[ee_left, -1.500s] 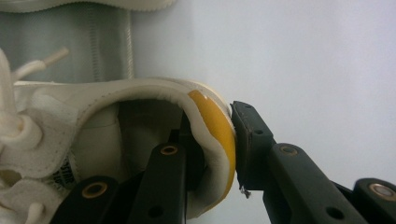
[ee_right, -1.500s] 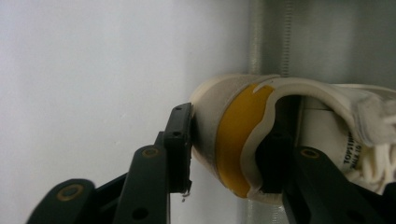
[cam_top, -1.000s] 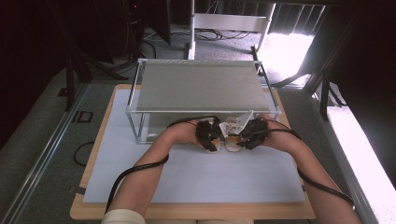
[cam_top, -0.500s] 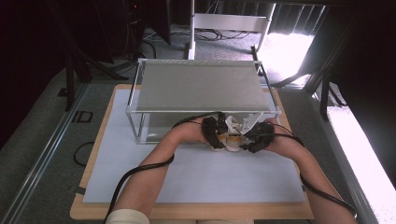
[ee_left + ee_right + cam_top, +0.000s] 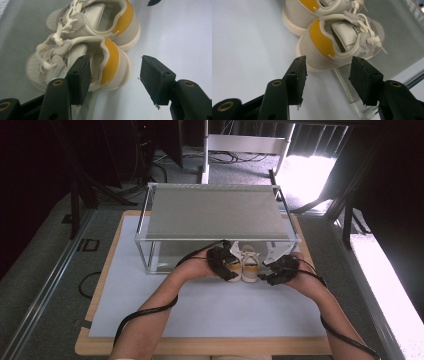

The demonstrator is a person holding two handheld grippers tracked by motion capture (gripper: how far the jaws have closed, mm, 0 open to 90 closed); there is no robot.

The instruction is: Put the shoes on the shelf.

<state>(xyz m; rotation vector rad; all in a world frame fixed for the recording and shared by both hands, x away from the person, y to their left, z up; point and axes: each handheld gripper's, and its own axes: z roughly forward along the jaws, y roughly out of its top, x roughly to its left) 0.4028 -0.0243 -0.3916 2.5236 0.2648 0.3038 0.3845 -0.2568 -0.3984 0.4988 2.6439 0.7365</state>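
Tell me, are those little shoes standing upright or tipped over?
Upright. Both shoes rest on their soles, side by side, with laces and openings facing up and yellow heel patches towards the open left gripper.

Dark print on the insole of the nearer shoe (image 5: 75,60), at centre left of the left gripper view, starts "TO"; the rest is hidden.

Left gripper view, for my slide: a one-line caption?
Open left gripper straddling the yellow heel of the nearer small cream shoe, its pair beside.
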